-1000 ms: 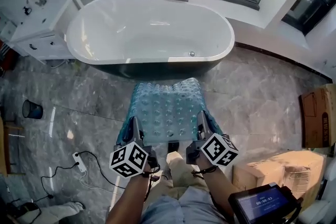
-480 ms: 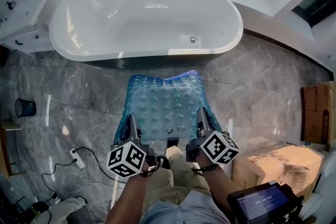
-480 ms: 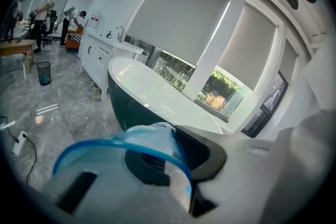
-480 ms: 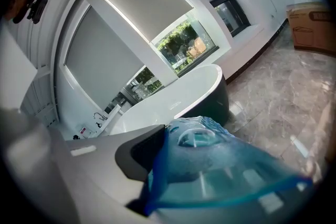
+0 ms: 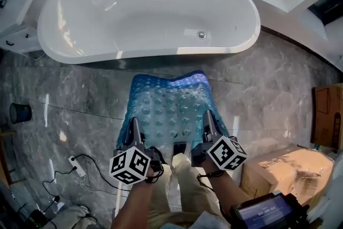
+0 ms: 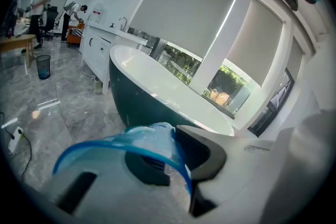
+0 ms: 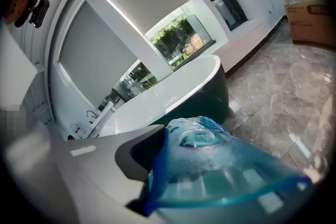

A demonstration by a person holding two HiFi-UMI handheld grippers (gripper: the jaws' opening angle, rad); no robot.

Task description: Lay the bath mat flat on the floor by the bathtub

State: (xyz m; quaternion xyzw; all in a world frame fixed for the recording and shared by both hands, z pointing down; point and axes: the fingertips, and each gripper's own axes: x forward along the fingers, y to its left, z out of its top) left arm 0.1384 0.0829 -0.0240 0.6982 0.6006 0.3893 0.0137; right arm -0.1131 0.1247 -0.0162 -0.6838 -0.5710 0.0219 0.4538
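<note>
A translucent blue bath mat [image 5: 170, 107] with raised bumps hangs stretched between my two grippers, in front of the white bathtub [image 5: 144, 8]. My left gripper [image 5: 133, 128] is shut on the mat's near left corner. My right gripper [image 5: 208, 120] is shut on the near right corner. The mat's far edge reaches toward the tub's dark base. In the left gripper view the blue mat edge [image 6: 149, 147] curls over the jaws. The right gripper view shows the mat [image 7: 220, 176] bulging out from the jaws, with the tub [image 7: 173, 97] behind.
Grey marble floor [image 5: 80, 99] surrounds the mat. A white vanity [image 5: 19, 2] stands left of the tub. A small dark bin [image 5: 19, 113] and a power strip with cable [image 5: 77, 166] lie at the left. Cardboard boxes [image 5: 281, 169] stand at the right. People stand far off [image 6: 42, 0].
Both grippers have sunk with the mat, and the view has closed in on the tub. The mat's far edge now hangs lower, close to the floor by the tub's base.
</note>
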